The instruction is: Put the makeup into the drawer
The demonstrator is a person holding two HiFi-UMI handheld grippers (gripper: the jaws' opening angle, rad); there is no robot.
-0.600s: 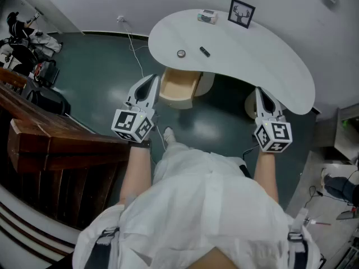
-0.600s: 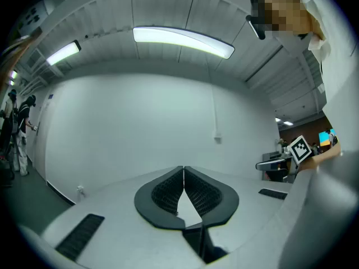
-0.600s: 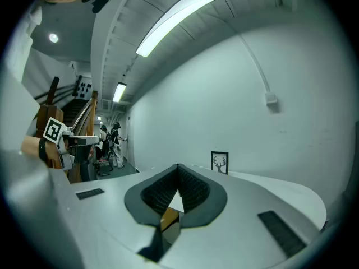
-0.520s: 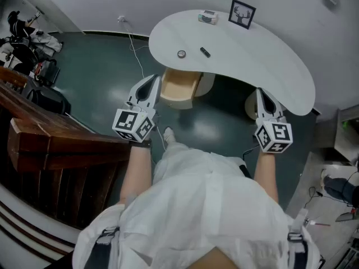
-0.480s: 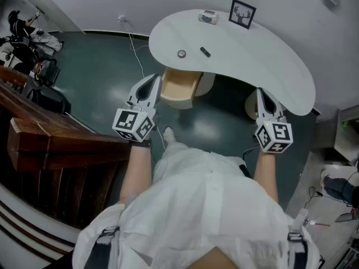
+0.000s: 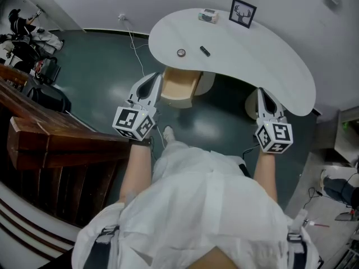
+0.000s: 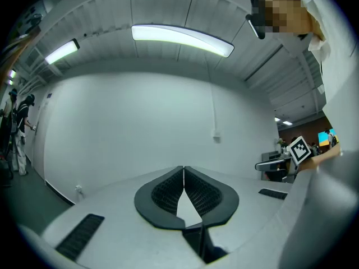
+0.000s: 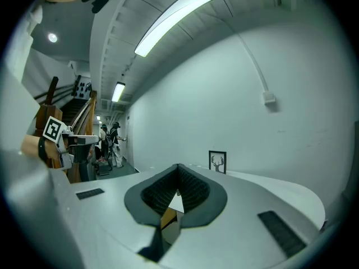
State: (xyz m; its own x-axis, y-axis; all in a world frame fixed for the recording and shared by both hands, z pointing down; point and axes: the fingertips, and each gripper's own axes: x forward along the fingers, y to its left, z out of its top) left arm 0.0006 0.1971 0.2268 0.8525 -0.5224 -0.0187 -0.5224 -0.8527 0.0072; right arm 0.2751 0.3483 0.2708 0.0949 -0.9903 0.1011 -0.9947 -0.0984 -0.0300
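A white curved table (image 6: pixel 269 66) carries a small round makeup pot (image 6: pixel 181 53) and a dark makeup tube (image 6: pixel 205 51). Under its near edge a wooden drawer (image 6: pixel 178 88) stands pulled out. In the head view my left gripper (image 6: pixel 155 78) hovers just left of the drawer, shut with nothing in it. My right gripper (image 6: pixel 261 90) hangs under the table's right part, also shut and empty. In the left gripper view the left gripper's (image 7: pixel 183 168) jaws meet at the tips. The right gripper view shows the right gripper's (image 8: pixel 178 166) jaws likewise together.
A framed deer picture (image 6: pixel 242 13) and a small box (image 6: pixel 207 17) stand at the table's far edge. A dark wooden stair rail (image 6: pixel 50 144) runs along the left. A white cable (image 6: pixel 134 43) trails over the green floor. People (image 8: pixel 110 144) stand far off.
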